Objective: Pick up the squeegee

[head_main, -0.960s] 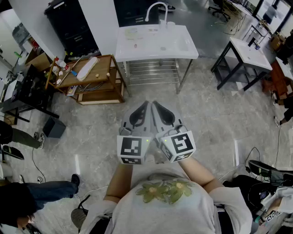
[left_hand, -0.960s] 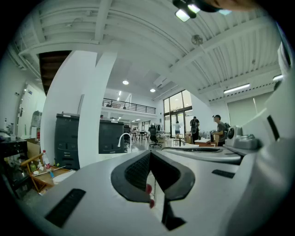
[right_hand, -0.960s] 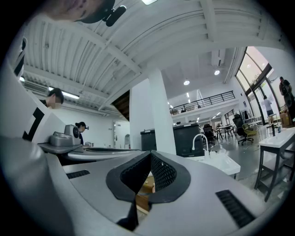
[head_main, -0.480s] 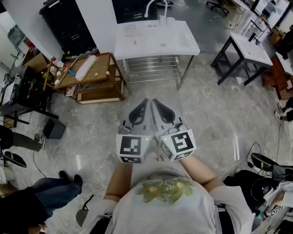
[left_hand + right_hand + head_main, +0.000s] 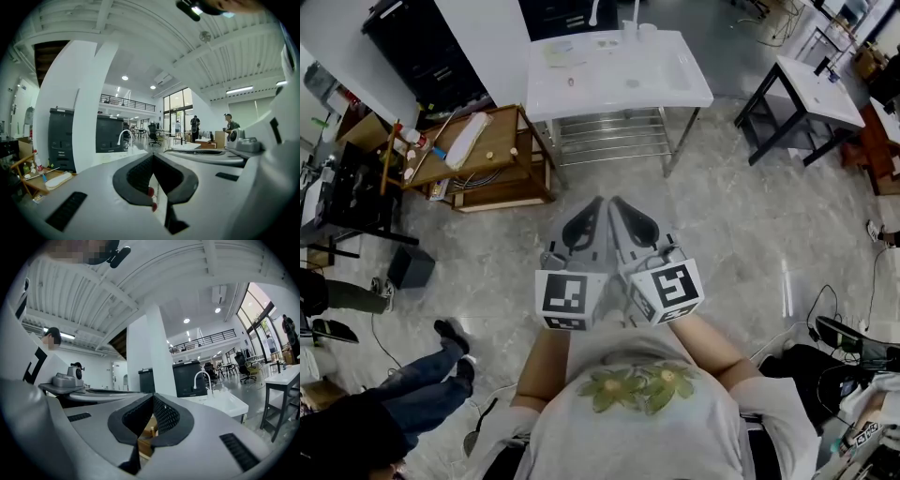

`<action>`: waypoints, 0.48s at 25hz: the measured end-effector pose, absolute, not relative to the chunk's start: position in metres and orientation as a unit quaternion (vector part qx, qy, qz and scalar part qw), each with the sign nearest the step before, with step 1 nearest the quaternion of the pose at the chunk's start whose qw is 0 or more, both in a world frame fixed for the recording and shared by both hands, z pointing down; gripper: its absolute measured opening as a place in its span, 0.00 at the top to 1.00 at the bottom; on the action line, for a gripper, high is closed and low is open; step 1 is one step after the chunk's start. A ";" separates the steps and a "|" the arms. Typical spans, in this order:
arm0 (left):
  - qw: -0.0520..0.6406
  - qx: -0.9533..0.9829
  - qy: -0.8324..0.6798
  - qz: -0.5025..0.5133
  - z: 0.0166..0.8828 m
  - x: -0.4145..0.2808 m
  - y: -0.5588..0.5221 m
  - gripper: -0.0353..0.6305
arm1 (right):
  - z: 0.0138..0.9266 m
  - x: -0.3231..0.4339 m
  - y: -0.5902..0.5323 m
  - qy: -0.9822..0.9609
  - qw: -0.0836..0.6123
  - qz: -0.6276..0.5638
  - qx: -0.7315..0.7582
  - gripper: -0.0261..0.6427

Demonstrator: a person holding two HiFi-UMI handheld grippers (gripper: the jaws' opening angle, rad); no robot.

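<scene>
Since the earlier frames the head view has tipped forward: the white sink table (image 5: 675, 94) and the wooden table (image 5: 502, 141) now sit higher in the picture, and the tap is cut off by the top edge. The bystander's legs (image 5: 422, 375) at lower left have also stretched further into view. The two grippers have kept their place. The left gripper (image 5: 598, 201) and the right gripper (image 5: 615, 201) are held side by side just in front of the person's chest, roughly level, with their tips nearly touching and pointing towards the sink table. Both forearms are drawn in close to the body, and the marker cubes face up at the camera. Each gripper's own view shows its jaws pressed together with nothing between them — both are empty. I cannot pick out the squeegee with any certainty; a long white object (image 5: 467, 141) lies on the wooden table, well apart from both grippers.
</scene>
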State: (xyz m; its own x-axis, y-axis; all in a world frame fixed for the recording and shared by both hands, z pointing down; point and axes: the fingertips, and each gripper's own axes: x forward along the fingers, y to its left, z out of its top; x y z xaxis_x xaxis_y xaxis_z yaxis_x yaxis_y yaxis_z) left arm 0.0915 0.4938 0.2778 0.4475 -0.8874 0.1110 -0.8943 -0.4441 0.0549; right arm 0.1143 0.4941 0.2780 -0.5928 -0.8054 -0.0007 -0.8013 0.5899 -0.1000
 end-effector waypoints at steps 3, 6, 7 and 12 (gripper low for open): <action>0.054 0.845 -0.531 0.036 0.280 0.089 0.458 0.94 | 0.280 0.112 0.458 0.895 0.024 -0.047 -0.444 0.93; 0.054 0.840 -0.539 0.035 0.278 0.085 0.418 0.94 | 0.279 0.107 0.418 0.899 0.026 -0.049 -0.434 0.93; 0.052 0.839 -0.541 0.035 0.277 0.084 0.404 0.94 | 0.278 0.106 0.404 0.901 0.027 -0.048 -0.431 0.93; 0.053 0.833 -0.550 0.041 0.276 0.083 0.332 0.94 | 0.277 0.106 0.332 0.906 0.023 -0.054 -0.419 0.93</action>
